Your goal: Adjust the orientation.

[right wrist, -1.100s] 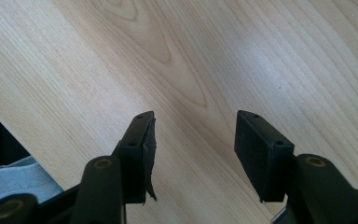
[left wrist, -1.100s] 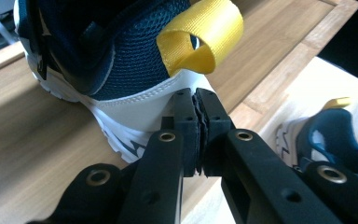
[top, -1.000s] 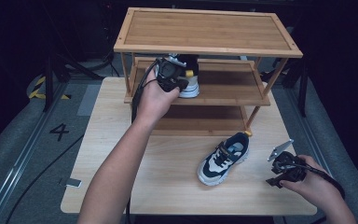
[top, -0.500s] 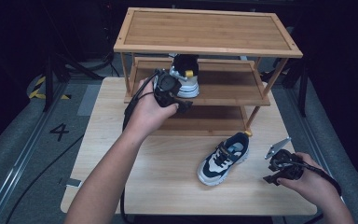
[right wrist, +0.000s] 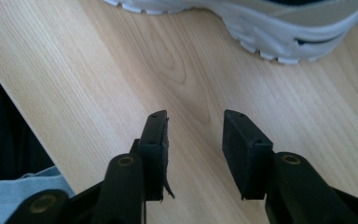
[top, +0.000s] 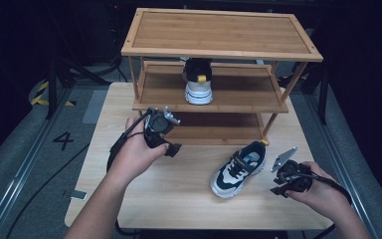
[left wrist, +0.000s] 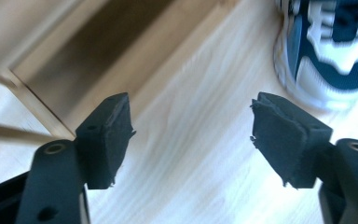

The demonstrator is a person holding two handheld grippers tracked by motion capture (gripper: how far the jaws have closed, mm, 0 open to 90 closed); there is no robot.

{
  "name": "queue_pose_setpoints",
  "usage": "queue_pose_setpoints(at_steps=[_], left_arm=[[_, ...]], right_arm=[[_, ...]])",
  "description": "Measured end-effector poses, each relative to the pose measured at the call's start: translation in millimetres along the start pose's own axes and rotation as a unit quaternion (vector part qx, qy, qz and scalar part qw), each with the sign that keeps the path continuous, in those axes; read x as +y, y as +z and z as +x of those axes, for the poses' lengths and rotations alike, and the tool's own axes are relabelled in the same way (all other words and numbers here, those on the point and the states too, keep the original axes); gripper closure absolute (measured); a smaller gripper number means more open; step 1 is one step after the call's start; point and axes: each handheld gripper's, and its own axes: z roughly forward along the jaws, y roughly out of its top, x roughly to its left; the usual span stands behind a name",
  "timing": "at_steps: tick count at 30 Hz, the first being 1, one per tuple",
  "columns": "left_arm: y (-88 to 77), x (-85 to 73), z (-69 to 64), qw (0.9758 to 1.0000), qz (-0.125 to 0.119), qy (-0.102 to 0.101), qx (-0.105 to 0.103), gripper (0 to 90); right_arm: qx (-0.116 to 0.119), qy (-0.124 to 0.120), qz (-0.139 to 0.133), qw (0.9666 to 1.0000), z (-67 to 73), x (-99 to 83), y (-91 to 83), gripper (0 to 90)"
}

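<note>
Dark room, light wood surface [top: 179, 199] with a three-tier bamboo shoe rack [top: 219, 55] at its far side. One sneaker [top: 198, 82] now sits alone on the rack's middle shelf, heel toward the camera, upright, nothing touching it. A second ago the left gripper [top: 171, 134] was up at that shelf, shut on this shoe; half a second ago it was still at the shoe. Now it is pulled back toward the near left, down in front of the bottom shelf, well apart from the placed shoe. Its jaws have just been opening and stand wide with nothing between them; the left gripper view shows only bare wood between the pads [left wrist: 107, 140].

So the first shoe reads as placed and released. The matching sneaker [top: 238, 168] lies on the surface, near right of the rack's front right leg, toe toward the near left, not picked up yet; the left gripper view catches it at top right [left wrist: 328, 51].

The right gripper [top: 278, 181] sits just right of that sneaker, apart from it. Its jaws have just been closing to about half width, empty, only wood between them [right wrist: 193, 140]; the shoe's sole [right wrist: 261, 28] is ahead of them. Likely next: grab this second shoe and shelve it.
</note>
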Motion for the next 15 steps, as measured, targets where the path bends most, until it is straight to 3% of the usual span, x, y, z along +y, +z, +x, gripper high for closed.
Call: queue_pose_setpoints(at_steps=[3,10,15], left_arm=[[6.0,-10.3,1.7,1.0000,0.004,-0.003,-0.006,25.6],[20.4,-41.2,4.4,0.9995,0.028,-0.017,0.000,24.0],[28.0,-63.4,7.3,0.9989,0.025,-0.040,0.002,23.5]], right_arm=[[0.002,-0.006,-0.001,1.0000,2.2,4.9,1.4,63.6],[0.019,-0.029,0.004,0.9994,9.1,22.2,9.9,67.5],[0.032,-0.046,0.004,0.9984,15.3,34.2,16.5,69.9]])
